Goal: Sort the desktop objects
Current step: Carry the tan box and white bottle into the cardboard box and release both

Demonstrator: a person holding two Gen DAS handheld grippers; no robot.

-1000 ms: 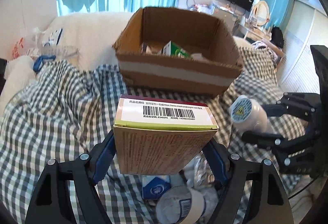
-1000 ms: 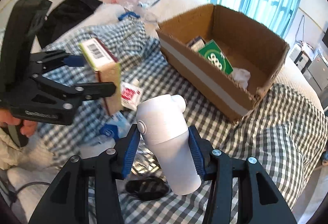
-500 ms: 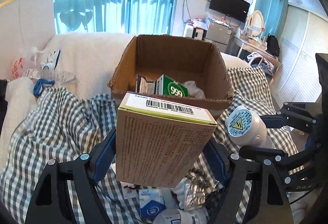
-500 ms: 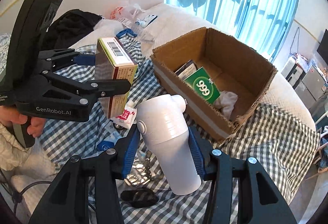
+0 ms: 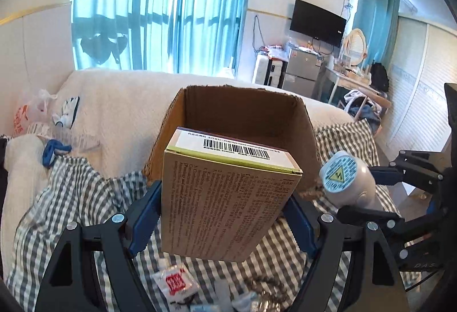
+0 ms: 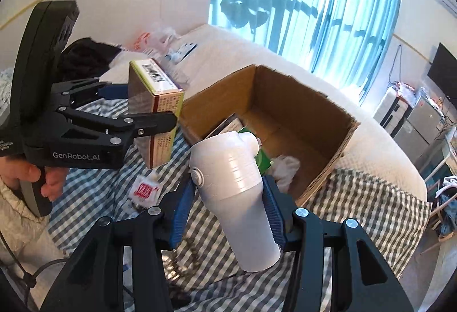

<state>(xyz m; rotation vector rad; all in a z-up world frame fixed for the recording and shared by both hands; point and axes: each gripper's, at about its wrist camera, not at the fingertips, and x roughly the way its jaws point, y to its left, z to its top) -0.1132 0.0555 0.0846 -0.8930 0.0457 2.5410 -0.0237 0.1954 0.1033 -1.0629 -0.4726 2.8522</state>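
The left gripper clamps a tan medicine carton between its blue pads, the barcoded end face turned up and away, the printed side facing the camera; the carton hangs clear of the checked cloth. At three o'clock from it, the right gripper pinches a white plastic bottle, its round labelled base toward the lens.

Seen from the right wrist, that right gripper squeezes the bottle at mid-body between ridged blue pads, the capped neck tilted toward twelve o'clock. At ten o'clock the left gripper, held in a person's hand, carries the carton near the box's closest corner.

Beyond both tools, at twelve o'clock, an open cardboard box rests on a cream blanket; in the right wrist view the box holds a green packet, crumpled white paper and a darker packet too hidden to identify. Beneath the left gripper, at six o'clock, a red-and-white sachet lies on the cloth among small wrappers too blurred to name. At nine o'clock, a blue clip and a plastic bag sit on the blanket. Teal curtains fill the window behind.
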